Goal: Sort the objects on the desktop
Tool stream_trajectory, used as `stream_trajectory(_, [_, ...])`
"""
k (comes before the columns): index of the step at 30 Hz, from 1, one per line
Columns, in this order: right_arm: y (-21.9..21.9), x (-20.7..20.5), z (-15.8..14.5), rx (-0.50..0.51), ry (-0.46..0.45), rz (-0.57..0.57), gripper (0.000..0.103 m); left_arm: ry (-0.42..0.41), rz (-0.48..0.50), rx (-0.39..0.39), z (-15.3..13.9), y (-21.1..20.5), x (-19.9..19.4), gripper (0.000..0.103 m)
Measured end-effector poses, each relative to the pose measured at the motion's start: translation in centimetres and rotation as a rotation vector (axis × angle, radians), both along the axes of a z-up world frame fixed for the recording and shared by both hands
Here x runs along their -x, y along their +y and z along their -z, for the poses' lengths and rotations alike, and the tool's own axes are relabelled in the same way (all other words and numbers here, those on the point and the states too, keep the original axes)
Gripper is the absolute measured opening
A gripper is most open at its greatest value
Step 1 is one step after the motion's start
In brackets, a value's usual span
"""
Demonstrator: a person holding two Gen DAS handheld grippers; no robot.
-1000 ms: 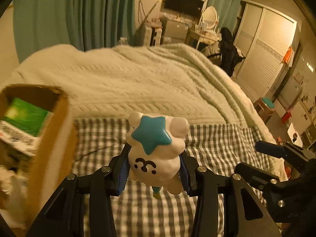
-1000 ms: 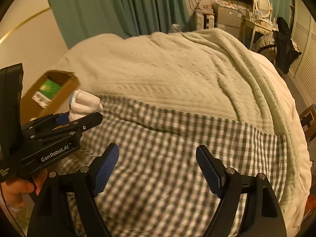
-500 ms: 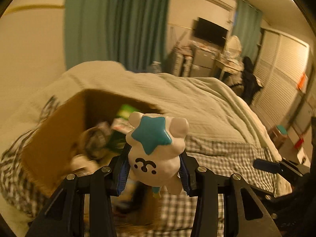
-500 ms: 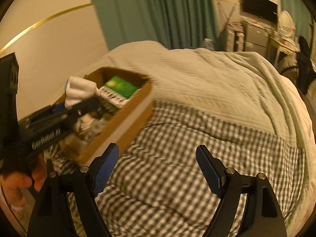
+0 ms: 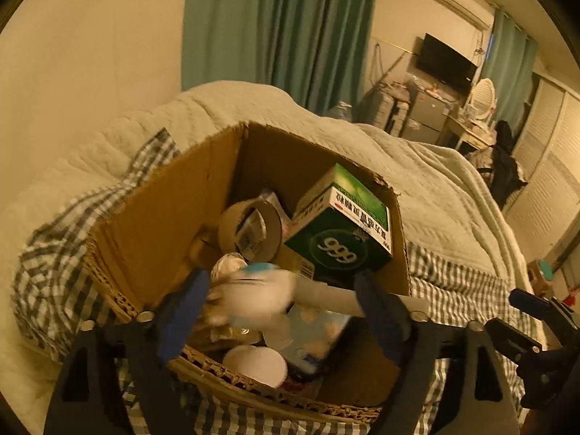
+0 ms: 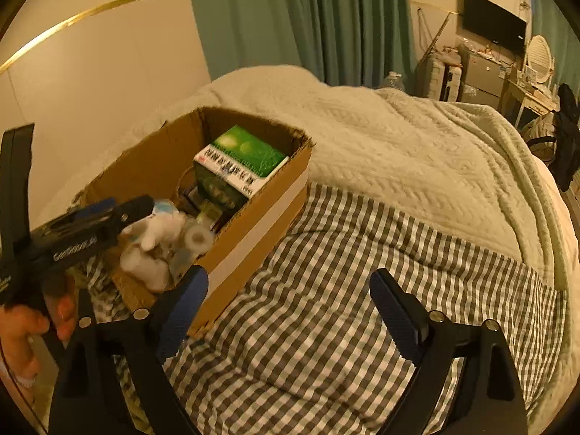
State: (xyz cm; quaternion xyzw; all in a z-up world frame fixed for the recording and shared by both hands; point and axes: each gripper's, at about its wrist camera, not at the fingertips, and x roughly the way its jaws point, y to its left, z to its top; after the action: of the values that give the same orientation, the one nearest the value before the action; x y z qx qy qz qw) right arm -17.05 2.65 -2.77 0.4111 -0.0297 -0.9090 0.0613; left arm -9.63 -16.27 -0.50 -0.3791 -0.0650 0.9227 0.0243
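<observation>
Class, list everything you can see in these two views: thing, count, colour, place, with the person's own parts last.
cardboard box: one, brown, on the checked sheet
green carton: one, green and white, in the box
tape roll: one, brown, in the box
white toy: one, white with teal, blurred, between the open left jaws over the box
checked sheet: one, grey-white
blanket: one, cream
curtain: teal
left gripper: open
right gripper: open, empty
hand: one

Cardboard box point(image 6: 253, 224) on the bed point(image 6: 362, 326), medicine carton point(image 6: 239, 163) at its far end, blurred toy point(image 5: 253, 293) seemingly nearer.
</observation>
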Motion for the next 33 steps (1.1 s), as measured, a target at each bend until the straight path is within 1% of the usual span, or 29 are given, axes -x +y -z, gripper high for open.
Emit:
stream_trajectory(1, [0.3,0.0,-0.1,0.004,0.006,0.008,0.094,0.005,-0.008,0.013,-0.4,0.3,-0.1,0.094])
stream_trajectory(3, [0.7,-0.1,-0.3,0.006,0.018,0.032,0.1,0.034,-0.023,0.027,-1.4,1.1,-1.0,0.103])
stream_trajectory(4, [1.2,-0.5,-0.5,0.005,0.031,0.054,0.102,0.047,-0.024,0.027,-1.6,1.3,-1.3,0.103])
stream_trajectory(6, [2.0,-1.3,-1.0,-0.023,0.055,0.085,0.102,0.078,-0.043,0.054,-2.3,2.2,-2.4,0.103])
stream_trajectory(8, [2.6,-2.4,-1.3,-0.062,0.056,0.103,0.102,0.1,-0.062,0.084,-2.8,3.3,-3.7,0.103])
stream_trajectory(9, [3.0,-3.1,-1.4,-0.083,0.05,0.111,0.102,0.103,-0.058,0.087,-2.9,3.7,-4.3,0.103])
stream_trajectory(11, [4.0,-4.8,-1.5,-0.111,0.053,0.132,0.102,0.089,-0.058,0.103,-2.7,4.6,-5.3,0.103])
stream_trajectory(14, [5.8,-6.9,-1.5,-0.114,0.052,0.178,0.102,0.055,-0.035,0.111,-1.6,6.1,-6.8,0.103])
stream_trajectory(16, [7.2,-7.5,-1.4,-0.074,0.031,0.223,0.102,0.038,-0.027,0.096,-1.0,6.7,-7.3,0.103])
stream_trajectory(18, [7.8,-7.7,-1.3,-0.046,0.022,0.24,0.102,0.018,-0.006,0.086,-0.4,7.5,-7.7,0.103])
stream_trajectory(22, [7.8,-8.7,-1.2,-0.093,0.046,0.235,0.102,0.039,0.019,0.149,-0.5,9.3,-8.9,0.103])
stream_trajectory(24, [7.9,-8.9,-1.1,-0.074,0.045,0.231,0.102,0.053,0.038,0.166,-0.8,10.0,-9.4,0.103])
stream_trajectory(26, [8.3,-9.0,-0.8,-0.047,0.034,0.23,0.102,0.058,0.042,0.162,-0.9,10.3,-9.3,0.103])
stream_trajectory(28, [8.7,-9.3,-0.7,-0.045,0.032,0.227,0.102,0.044,0.046,0.137,-0.9,10.7,-9.2,0.103])
stream_trajectory(30, [8.6,-9.4,-0.6,-0.052,0.026,0.219,0.102,0.016,0.033,0.093,-0.5,10.6,-8.7,0.103])
stream_trajectory(32, [9.0,-9.5,-0.2,-0.058,0.017,0.22,0.102,0.004,0.044,0.05,-0.4,10.7,-8.5,0.103])
stream_trajectory(33, [9.3,-9.5,0.0,-0.057,0.008,0.224,0.102,0.019,0.009,0.046,-0.5,10.6,-8.7,0.103])
